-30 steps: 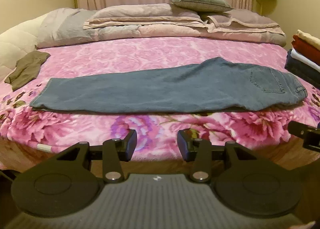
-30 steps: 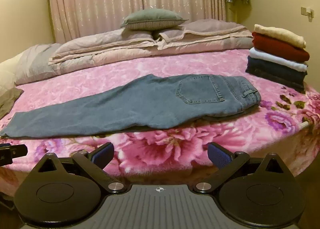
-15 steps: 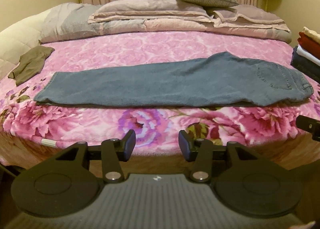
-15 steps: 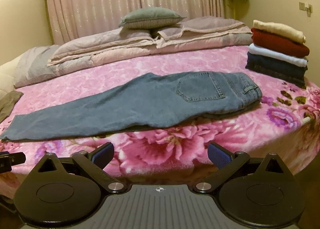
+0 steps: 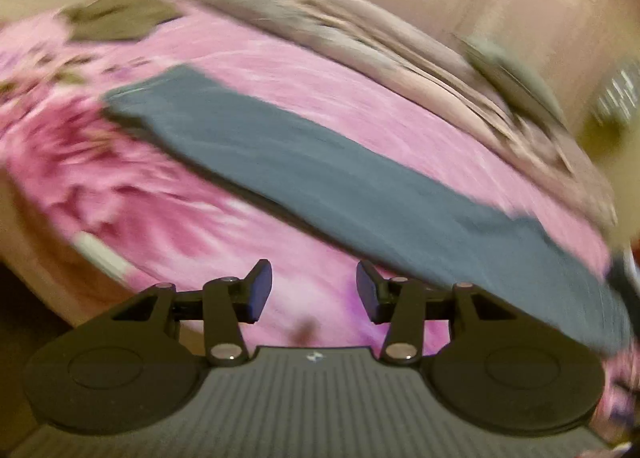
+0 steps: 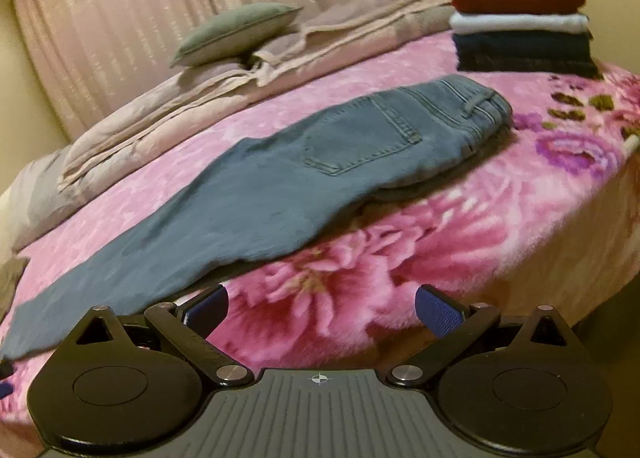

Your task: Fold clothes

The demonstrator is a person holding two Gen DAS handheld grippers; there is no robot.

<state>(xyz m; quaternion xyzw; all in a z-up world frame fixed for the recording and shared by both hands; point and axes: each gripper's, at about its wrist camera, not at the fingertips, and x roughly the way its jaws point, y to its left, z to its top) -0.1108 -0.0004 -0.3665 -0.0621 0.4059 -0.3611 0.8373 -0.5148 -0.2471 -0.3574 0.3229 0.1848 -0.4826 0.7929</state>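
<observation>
A pair of blue jeans (image 6: 288, 186) lies flat on the pink floral bedspread (image 6: 460, 242), folded lengthwise, waist to the right and leg hems to the left. The jeans also show in the blurred, tilted left wrist view (image 5: 320, 178). My left gripper (image 5: 314, 292) is open and empty, over the bed's near edge just short of the jeans. My right gripper (image 6: 322, 308) is wide open and empty, near the bed's front edge, below the jeans' thigh part.
A stack of folded clothes (image 6: 520, 18) stands at the bed's right, beyond the waistband. Pillows and folded bedding (image 6: 240, 58) lie along the back before a curtain. An olive garment (image 5: 116, 18) lies at the far left.
Both grippers have moved closer to the bed and jeans. The left view has tilted sharply and blurred with fast motion. The right view has tilted too. Both grippers stay open.
</observation>
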